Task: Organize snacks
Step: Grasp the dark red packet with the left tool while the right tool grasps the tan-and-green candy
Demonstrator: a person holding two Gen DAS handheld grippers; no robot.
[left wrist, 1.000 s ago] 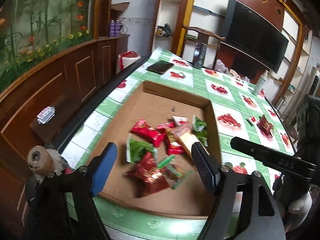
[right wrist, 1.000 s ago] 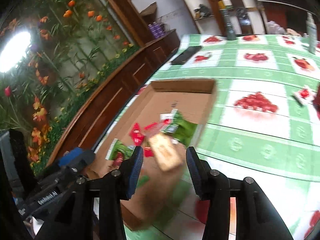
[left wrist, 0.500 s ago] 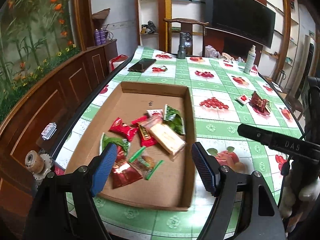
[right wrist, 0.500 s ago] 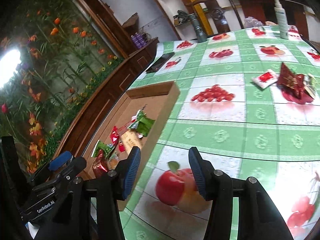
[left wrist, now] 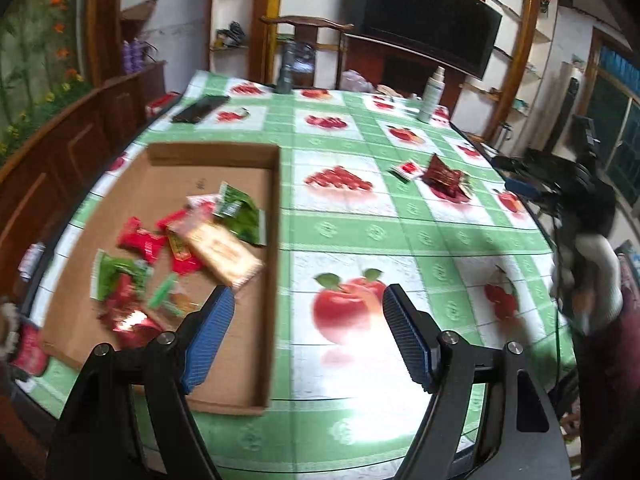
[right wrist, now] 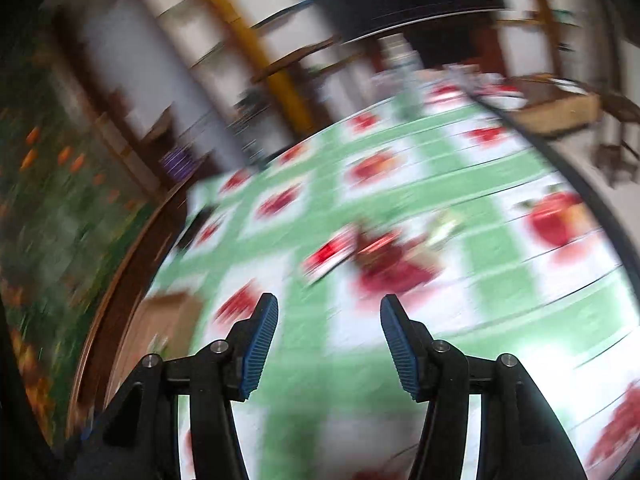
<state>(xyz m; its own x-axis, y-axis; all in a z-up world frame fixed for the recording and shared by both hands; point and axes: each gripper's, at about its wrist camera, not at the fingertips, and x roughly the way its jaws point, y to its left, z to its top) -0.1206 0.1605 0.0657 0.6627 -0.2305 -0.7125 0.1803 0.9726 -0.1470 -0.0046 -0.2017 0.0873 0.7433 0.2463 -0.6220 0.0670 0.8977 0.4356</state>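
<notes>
A: Where do your snacks lie?
B: Most sit in the cardboard tray [left wrist: 276, 280]; a dark red packet [left wrist: 443, 178] and a small white packet [left wrist: 408, 169] rest apart on the tablecloth [left wrist: 400, 236].
A: Your claws?
B: Left gripper [left wrist: 308, 330] gapes, empty. Right gripper [right wrist: 329, 344] is opening, nothing between its jaws.

I swung my right gripper [right wrist: 328, 344], its empty jaws opening, away from the cardboard tray [left wrist: 224, 152] toward the loose snack packets [right wrist: 376, 256] lying farther right.
</notes>
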